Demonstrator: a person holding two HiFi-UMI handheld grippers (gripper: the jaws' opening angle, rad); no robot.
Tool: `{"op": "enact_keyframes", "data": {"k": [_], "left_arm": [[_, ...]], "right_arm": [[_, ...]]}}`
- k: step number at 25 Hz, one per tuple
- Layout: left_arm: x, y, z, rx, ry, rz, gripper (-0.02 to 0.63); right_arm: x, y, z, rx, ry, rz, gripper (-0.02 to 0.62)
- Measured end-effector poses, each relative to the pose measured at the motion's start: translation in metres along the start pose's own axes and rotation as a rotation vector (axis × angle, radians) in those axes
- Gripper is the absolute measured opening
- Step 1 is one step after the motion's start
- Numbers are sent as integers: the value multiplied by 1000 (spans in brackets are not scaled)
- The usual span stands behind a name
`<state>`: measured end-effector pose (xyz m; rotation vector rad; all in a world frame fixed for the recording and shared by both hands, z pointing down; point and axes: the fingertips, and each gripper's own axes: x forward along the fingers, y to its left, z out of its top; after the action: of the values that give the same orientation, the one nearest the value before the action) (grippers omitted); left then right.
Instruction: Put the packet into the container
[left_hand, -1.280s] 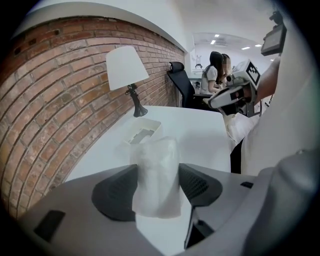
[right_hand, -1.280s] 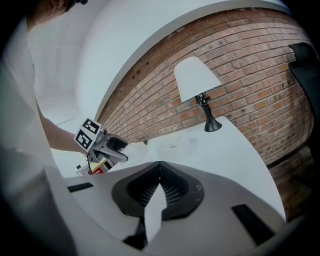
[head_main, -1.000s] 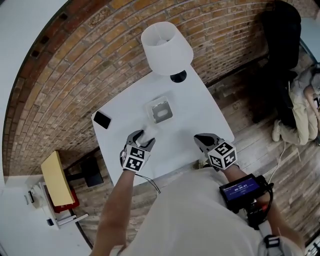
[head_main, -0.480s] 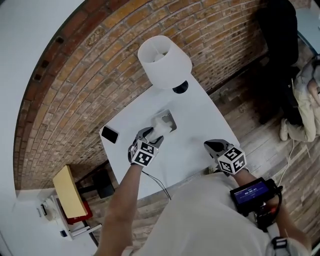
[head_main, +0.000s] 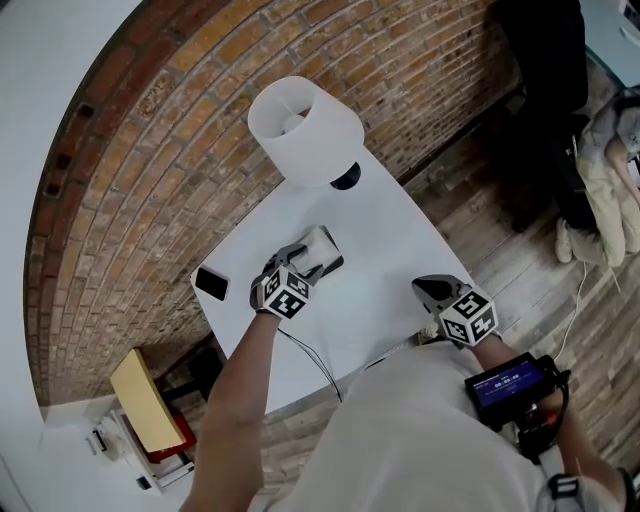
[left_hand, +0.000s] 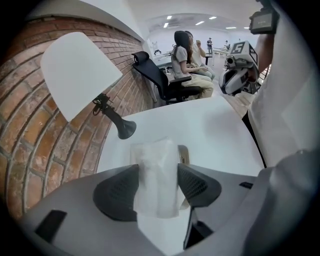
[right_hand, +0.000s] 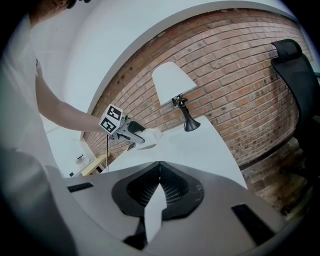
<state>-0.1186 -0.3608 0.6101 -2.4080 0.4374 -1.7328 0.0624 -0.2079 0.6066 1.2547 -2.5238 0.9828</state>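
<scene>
**Item: 1 packet, bound for container**

Head view: left gripper (head_main: 297, 262) holds packet (head_main: 318, 242) at container (head_main: 336, 264), 10 o'clock of right gripper (head_main: 436, 291).
Left gripper view: jaws clamped across packet's middle. It looks light, soft and crushable, so grip mid-body, gently.
Right gripper view: jaws together, empty.

The packet (left_hand: 156, 187), a white, translucent pouch, stands upright at the lower centre of the left gripper view, pinched between the jaws of the left gripper (left_hand: 157, 170). Just behind it the container (left_hand: 184, 154), small and pale, shows only a strip of rim at the packet's right edge.
</scene>
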Motion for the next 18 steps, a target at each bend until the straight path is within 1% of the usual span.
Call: {"op": "enact_keyframes", "data": {"k": [8, 13, 15, 17, 18], "left_arm": [[18, -4, -9, 40, 27, -50, 262], [34, -12, -11, 89, 49, -94, 262], [39, -14, -13, 120, 65, -105, 262], [40, -17, -19, 151, 76, -113, 262], [40, -17, -20, 152, 77, -121, 262]], "right_arm": [[-4, -9, 0, 10, -5, -31, 8], [-5, -16, -1, 16, 2, -36, 8], [-5, -20, 0, 17, 4, -37, 8], [-6, -17, 0, 17, 4, -43, 8], [-7, -16, 0, 16, 5, -46, 8]]}}
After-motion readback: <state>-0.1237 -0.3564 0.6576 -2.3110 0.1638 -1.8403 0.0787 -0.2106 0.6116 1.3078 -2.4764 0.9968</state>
